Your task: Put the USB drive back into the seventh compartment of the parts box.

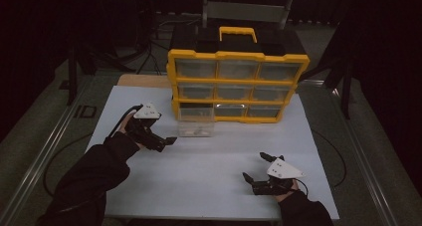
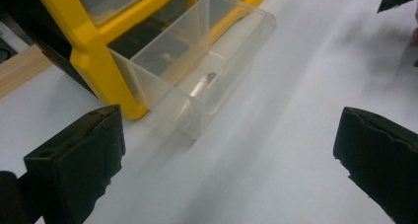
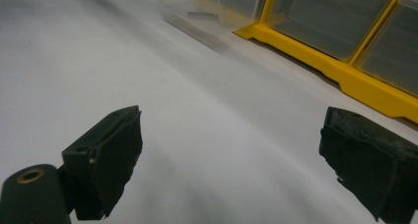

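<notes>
the clear drawer [image 1: 196, 122] is pulled out of the bottom-left slot of the yellow organizer [image 1: 238, 85], its long axis running from the cabinet toward the near edge of the worktop [image 1: 209, 166], open top up. in the left gripper view the drawer [image 2: 197, 71] shows a divider across its middle and a small metal piece [image 2: 211, 77] lying in the front compartment; what that piece is, i cannot tell. the organizer stands upright at the far edge of the white worktop, three rows of three clear drawers facing the person, a yellow handle [image 1: 238, 33] on top.

the left claw [image 1: 164, 142] sits near the left edge of the worktop, just beside the drawer's front left corner and not touching it, pointing rightward toward the drawer. its jaws are spread wide with nothing between them, as the left gripper view [image 2: 226, 150] confirms. the left hand [image 1: 133, 129] grips it from behind, the dark sleeve [image 1: 94, 176] coming in from the near left corner.

the right claw [image 1: 255, 167] rests near the near right corner of the worktop, well apart from the drawer, pointing leftward and slightly away. its jaws are also released and empty; the right gripper view [image 3: 231, 145] looks across bare white surface toward the organizer's bottom row [image 3: 345, 31].
</notes>
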